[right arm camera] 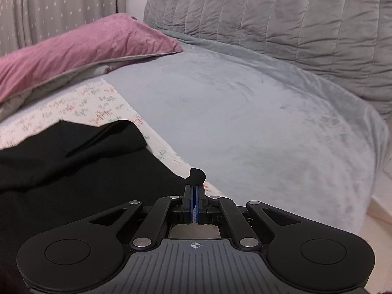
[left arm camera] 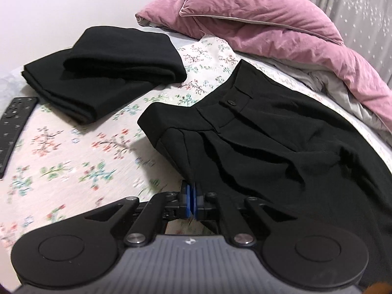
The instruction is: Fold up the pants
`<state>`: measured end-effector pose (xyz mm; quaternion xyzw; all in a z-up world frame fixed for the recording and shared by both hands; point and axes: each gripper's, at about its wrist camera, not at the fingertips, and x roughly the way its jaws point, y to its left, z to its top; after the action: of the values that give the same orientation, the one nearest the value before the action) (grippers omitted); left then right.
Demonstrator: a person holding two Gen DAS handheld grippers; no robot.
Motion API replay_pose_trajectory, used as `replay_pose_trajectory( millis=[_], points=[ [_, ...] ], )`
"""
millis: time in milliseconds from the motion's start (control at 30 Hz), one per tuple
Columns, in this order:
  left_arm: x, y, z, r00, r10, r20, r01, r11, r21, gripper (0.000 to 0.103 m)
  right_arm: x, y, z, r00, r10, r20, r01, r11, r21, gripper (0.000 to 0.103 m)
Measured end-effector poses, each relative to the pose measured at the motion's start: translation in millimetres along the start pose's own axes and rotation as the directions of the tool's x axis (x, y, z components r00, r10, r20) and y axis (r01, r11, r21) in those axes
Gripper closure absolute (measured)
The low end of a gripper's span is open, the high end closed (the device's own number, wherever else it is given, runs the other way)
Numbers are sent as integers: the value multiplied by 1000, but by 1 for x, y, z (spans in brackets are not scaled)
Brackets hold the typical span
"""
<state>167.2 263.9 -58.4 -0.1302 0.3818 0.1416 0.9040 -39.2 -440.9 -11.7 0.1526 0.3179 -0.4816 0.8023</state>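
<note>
Black pants [left arm camera: 269, 142] lie on the floral bed sheet [left arm camera: 73, 152], waistband and button facing up at the centre of the left wrist view. My left gripper [left arm camera: 192, 188] is shut on a fold of the pants near the waist and lifts it slightly. In the right wrist view the pants [right arm camera: 73, 161] spread across the lower left. My right gripper [right arm camera: 195, 191] is shut on a small bunched edge of the pants, which pokes out above the fingertips.
A folded black garment [left arm camera: 110, 68] lies at the back left. A dark remote [left arm camera: 14, 122] lies at the left edge. A pink duvet [left arm camera: 269, 19] is heaped behind. A grey blanket [right arm camera: 257, 110] and a quilted grey cover [right arm camera: 294, 24] lie to the right.
</note>
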Motion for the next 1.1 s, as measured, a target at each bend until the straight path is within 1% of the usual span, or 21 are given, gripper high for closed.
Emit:
replay_pose_trajectory(
  millis=[133, 267, 367, 433, 500, 567, 600, 633, 667, 700, 733, 767, 800, 833, 867, 900, 933, 1000, 1067, 1100],
  points=[
    [-19, 8, -9, 999, -14, -30, 15, 999, 39, 81, -14, -14, -8, 999, -34, -13, 33, 998, -55, 103],
    [-31, 13, -17, 998, -24, -50, 27, 998, 54, 81, -23, -31, -19, 998, -43, -39, 40, 995, -89, 103],
    [-34, 15, -22, 997, -18, -76, 24, 996, 82, 81, -28, -42, -28, 997, -43, -60, 37, 994, -98, 103],
    [-31, 16, -29, 993, -9, -120, 21, 995, 95, 81, -25, -50, -32, 995, -43, -88, 35, 995, -93, 103],
    [-18, 18, -32, 983, 0, -186, 18, 996, 92, 81, -20, -57, -37, 992, -43, -117, 34, 996, -81, 103],
    [-9, 19, -29, 974, -4, -228, 21, 997, 74, 80, -12, -61, -43, 988, -36, -150, 27, 998, -64, 103],
    [-5, 17, -28, 967, 2, -254, 22, 996, 90, 79, -7, -63, -47, 985, -31, -167, 22, 998, -57, 102],
    [-2, 15, -28, 962, 4, -274, 25, 994, 104, 75, -4, -64, -51, 982, -27, -186, 17, 998, -54, 102],
    [-2, 14, -27, 961, 6, -276, 25, 994, 108, 72, -1, -65, -53, 979, -18, -203, 8, 999, -52, 100],
    [-5, 12, -27, 963, 16, -267, 16, 993, 117, 58, -1, -65, -54, 978, -12, -209, 2, 999, -50, 94],
    [-9, 10, -27, 966, 29, -257, 5, 991, 132, 37, -2, -65, -53, 979, -12, -203, 1, 998, -56, 92],
    [-15, 8, -27, 971, 45, -234, -11, 989, 145, 27, -5, -64, -52, 980, -20, -196, 6, 997, -71, 84],
    [-24, 4, -27, 978, 59, -198, -27, 986, 162, 11, -10, -62, -48, 984, -33, -176, 16, 995, -96, 77],
    [-32, 2, -28, 984, 70, -161, -41, 983, 180, 8, -15, -61, -43, 987, -35, -155, 17, 993, -114, 73],
    [-39, -5, -28, 990, 74, -122, -49, 979, 197, 7, -20, -59, -37, 991, -26, -132, 9, 992, -127, 67],
    [-46, -12, -28, 993, 69, -96, -47, 976, 212, 5, -24, -58, -31, 993, -11, -119, -4, 992, -128, 64],
    [-52, -22, -29, 995, 53, -80, -34, 973, 226, 1, -27, -54, -24, 994, 14, -107, -28, 992, -123, 63],
    [-61, -46, -31, 999, 8, -41, 3, 964, 268, 0, -31, -43, -10, 992, 82, -91, -92, 989, -113, 58],
    [-66, -79, -35, 999, -44, 4, 40, 939, 340, 0, -31, -27, 3, 987, 141, -80, -150, 981, -120, 53],
    [-67, -93, -38, 998, -66, 19, 54, 927, 371, 0, -30, -16, 8, 983, 169, -74, -178, 976, -129, 52]
  ],
)
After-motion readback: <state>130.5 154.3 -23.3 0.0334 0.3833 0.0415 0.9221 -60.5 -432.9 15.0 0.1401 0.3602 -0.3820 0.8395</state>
